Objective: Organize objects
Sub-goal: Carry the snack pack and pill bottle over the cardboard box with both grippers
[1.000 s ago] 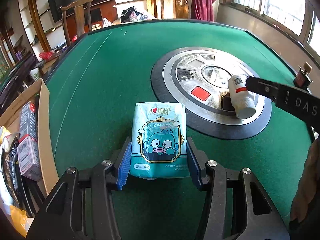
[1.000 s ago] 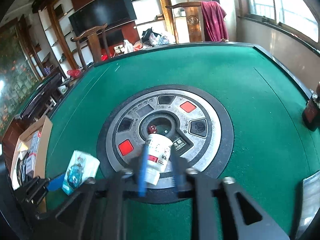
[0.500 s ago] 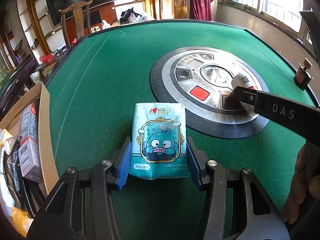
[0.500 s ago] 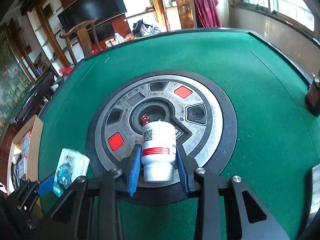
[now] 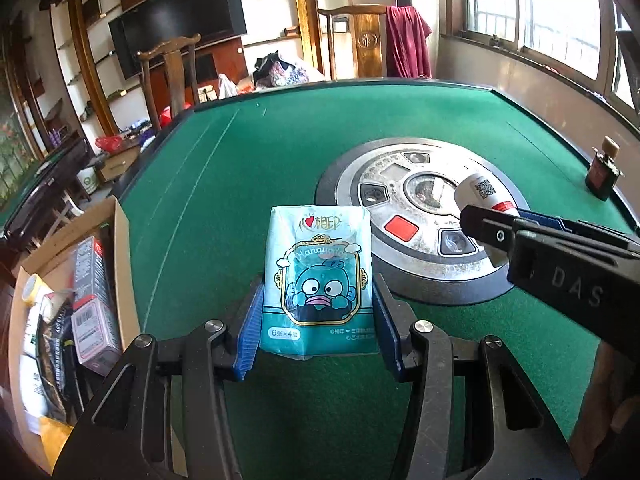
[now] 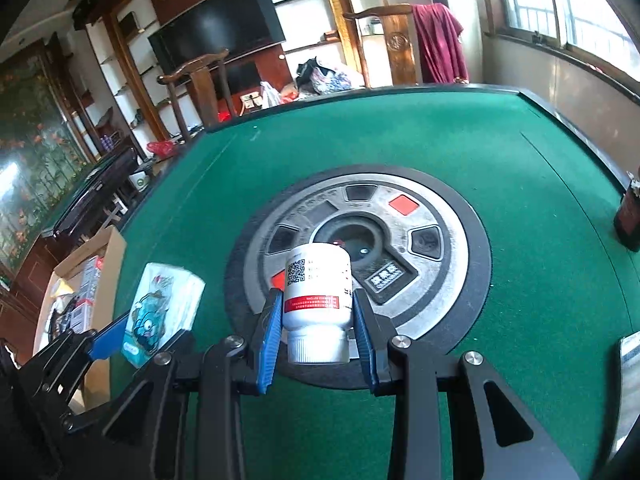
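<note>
Left gripper (image 5: 318,328): jaws clamp the tissue pack (image 5: 320,280); soft wrap could slide out.
Right gripper (image 6: 316,324): jaws grip the bottle (image 6: 316,300), cap rearward; smooth wall may pivot.
Box (image 5: 120,248): left of both, beyond the worktop (image 5: 240,168) edge.

— What do the two tools look like?
— The left gripper (image 5: 318,334) is matte black with cut-out triangular arms, round silver screws at the joints and ribbed blue pads (image 5: 249,334) inside the fingers.
— And the other?
— The right gripper (image 6: 318,334) is the same build; from the left camera its black side shows pale letters, "DAS".
</note>
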Available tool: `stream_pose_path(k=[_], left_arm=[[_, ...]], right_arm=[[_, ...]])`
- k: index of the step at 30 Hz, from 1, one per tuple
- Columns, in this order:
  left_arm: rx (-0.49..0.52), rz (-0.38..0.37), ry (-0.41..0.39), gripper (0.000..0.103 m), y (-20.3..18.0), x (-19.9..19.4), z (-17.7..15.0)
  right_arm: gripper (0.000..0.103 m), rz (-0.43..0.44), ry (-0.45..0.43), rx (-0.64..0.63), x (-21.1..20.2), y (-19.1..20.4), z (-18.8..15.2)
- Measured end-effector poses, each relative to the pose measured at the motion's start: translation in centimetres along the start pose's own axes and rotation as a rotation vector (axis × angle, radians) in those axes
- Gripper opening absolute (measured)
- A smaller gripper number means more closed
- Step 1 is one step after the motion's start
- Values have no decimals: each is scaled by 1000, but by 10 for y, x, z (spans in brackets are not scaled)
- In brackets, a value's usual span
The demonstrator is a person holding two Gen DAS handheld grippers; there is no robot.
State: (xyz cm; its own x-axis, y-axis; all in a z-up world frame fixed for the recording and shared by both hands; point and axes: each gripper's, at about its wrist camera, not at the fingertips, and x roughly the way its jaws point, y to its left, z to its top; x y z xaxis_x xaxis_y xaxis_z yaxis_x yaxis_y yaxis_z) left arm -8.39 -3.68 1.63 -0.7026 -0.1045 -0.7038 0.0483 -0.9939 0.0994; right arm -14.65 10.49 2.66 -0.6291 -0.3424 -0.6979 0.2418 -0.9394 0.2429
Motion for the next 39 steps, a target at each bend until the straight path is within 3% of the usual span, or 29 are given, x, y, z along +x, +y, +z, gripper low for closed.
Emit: stream_pose_path(k=[25, 31, 39], left_arm=[[-9, 53, -95, 50, 3, -28, -2], [-98, 67, -178, 50, 35, -66, -5], [-236, 126, -181, 50, 107, -104, -42]], right_arm=[[34, 38, -72, -27, -22, 15, 4], [34, 110, -108, -89, -41, 49, -5], [34, 237, -83, -221, -49, 127, -30]])
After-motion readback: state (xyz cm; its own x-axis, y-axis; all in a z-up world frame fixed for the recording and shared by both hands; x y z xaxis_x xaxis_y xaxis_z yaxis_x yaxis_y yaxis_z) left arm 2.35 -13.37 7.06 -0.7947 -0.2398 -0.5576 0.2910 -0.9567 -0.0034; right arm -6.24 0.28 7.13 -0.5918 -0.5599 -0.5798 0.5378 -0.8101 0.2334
